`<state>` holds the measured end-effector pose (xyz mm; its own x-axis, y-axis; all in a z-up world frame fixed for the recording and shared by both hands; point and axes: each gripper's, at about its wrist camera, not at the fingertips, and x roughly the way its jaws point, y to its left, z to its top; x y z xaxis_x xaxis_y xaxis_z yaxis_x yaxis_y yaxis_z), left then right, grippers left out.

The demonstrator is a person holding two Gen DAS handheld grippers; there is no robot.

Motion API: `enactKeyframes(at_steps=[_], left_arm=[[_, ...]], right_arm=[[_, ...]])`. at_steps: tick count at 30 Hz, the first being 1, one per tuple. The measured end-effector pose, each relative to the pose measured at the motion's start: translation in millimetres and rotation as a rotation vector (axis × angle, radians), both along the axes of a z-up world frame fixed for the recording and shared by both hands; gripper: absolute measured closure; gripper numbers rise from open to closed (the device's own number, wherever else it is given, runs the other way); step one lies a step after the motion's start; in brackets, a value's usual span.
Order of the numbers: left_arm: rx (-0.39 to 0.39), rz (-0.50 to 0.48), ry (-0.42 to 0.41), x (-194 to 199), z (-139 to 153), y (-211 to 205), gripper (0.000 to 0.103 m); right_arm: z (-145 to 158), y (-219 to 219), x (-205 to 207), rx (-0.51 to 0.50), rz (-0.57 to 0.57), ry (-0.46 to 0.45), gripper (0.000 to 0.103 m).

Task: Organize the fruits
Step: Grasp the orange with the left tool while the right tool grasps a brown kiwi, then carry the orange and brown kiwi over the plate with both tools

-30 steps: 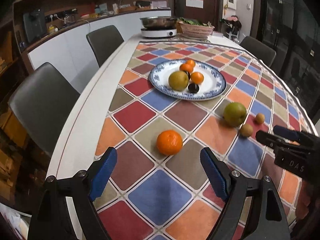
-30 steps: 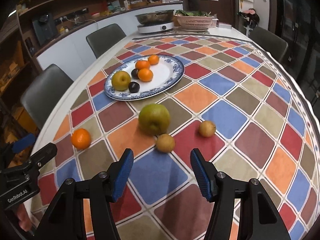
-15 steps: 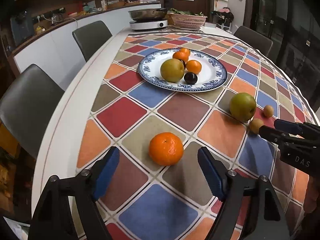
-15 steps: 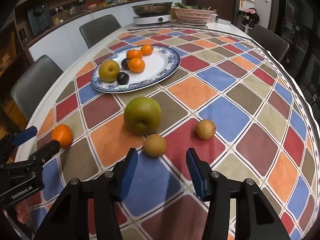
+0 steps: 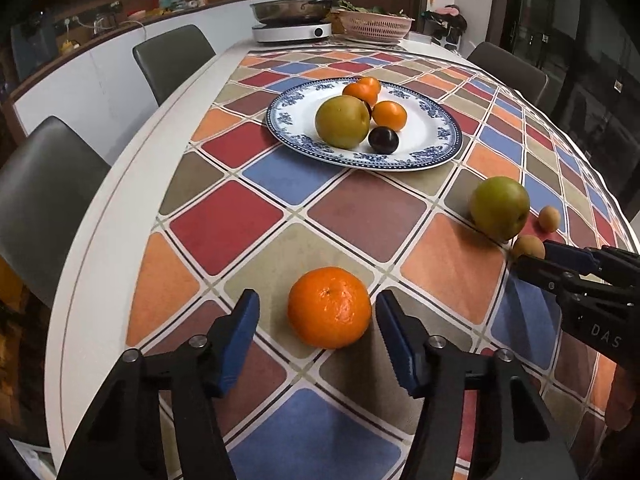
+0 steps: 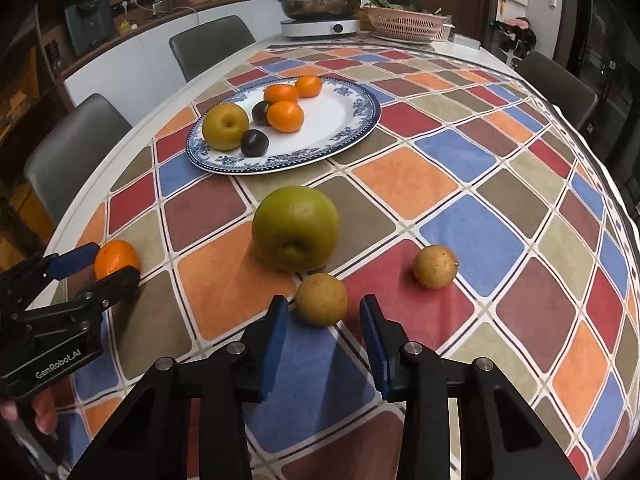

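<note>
A loose orange lies on the checkered tablecloth, just ahead of and partly between the tips of my left gripper. Its jaws are closing and the pads stand off the peel. A small brown fruit lies just ahead of the tips of my right gripper. Those jaws are closing too, with gaps on both sides of the fruit. Behind that fruit rests a big green pear, with a second small brown fruit to its right. The blue-rimmed plate holds a yellow pear, three tangerines and two dark plums.
The table's white rim curves along the left, with grey chairs beside it. At the far end stand an induction cooker with a pan and a pink basket. The right gripper reaches in at the right edge of the left wrist view.
Both grippers have come down and forward onto their fruits, which look larger and closer. Both pairs of jaws have narrowed, the right more than the left.
</note>
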<state>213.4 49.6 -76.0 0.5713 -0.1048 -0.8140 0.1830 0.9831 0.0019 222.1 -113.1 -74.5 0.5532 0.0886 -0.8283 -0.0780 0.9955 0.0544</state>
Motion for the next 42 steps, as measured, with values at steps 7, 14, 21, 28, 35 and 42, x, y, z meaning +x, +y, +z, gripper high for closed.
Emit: enactKeyframes(at_steps=[7,14,21,28,35,42], left_arm=[[-0.028,0.003,0.020,2,-5,-2,0.062],[-0.027,-0.006,0.015,-5,-1,-7,0.063],[-0.043,0.004,-0.003,-18,15,-11,0.063],[-0.075,0.003,-0.028,-32,34,-19,0.063],[-0.082,-0.005,-0.062,-41,52,-25,0.063],[-0.095,-0.009,-0.097,-46,70,-31,0.063]], right_arm=[[-2,-1,3,0.018,0.009,0.004,0.074],[0,-3,-1,0.023,0.014,-0.003,0.074],[10,-5,-10,0.037,0.041,-0.031,0.074],[26,-8,-19,0.076,0.063,-0.063,0.074],[43,-8,-30,0.089,0.100,-0.112,0.074],[63,-8,-37,0.100,0.141,-0.159,0.074]])
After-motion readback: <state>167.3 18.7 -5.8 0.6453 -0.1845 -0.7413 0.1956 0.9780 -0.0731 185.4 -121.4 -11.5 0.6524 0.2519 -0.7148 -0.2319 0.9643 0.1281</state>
